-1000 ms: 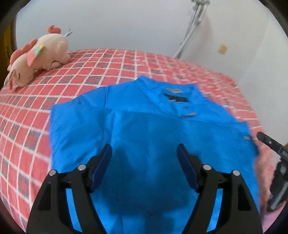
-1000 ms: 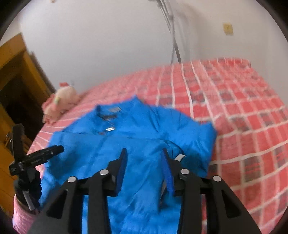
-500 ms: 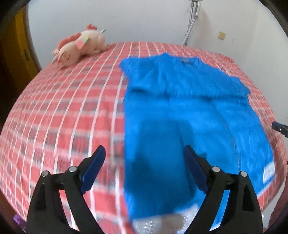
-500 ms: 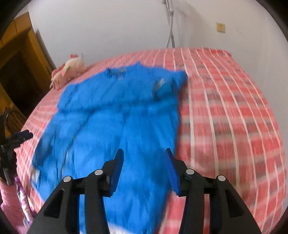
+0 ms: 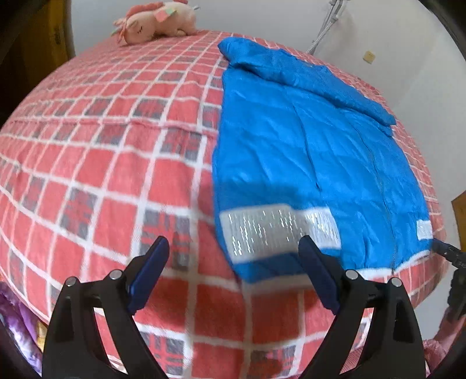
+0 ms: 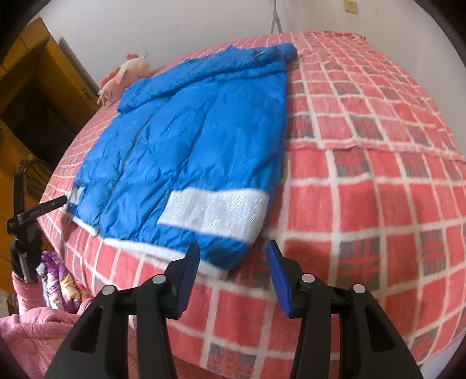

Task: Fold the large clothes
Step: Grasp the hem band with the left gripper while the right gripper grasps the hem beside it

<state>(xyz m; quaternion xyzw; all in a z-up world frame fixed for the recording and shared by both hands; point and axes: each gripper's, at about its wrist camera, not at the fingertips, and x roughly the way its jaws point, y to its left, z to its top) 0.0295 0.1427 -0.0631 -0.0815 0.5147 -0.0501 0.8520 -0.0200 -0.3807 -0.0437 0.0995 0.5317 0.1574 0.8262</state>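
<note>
A large blue padded jacket with a silver-white band near its hem lies flat on the red checked bed, sleeves folded across its upper part. It also shows in the right wrist view. My left gripper is open and empty, just above the hem's left corner. My right gripper is open and empty, just in front of the hem's right corner. The right gripper's tip shows at the left view's right edge.
A pink plush toy lies at the bed's far end by the white wall. A wooden wardrobe stands to the left. Pink and purple bedding is heaped beside the bed's near edge.
Both grippers have pulled back from above the jacket's upper part to its hem. They stay open. The jacket now lies spread out flat.
</note>
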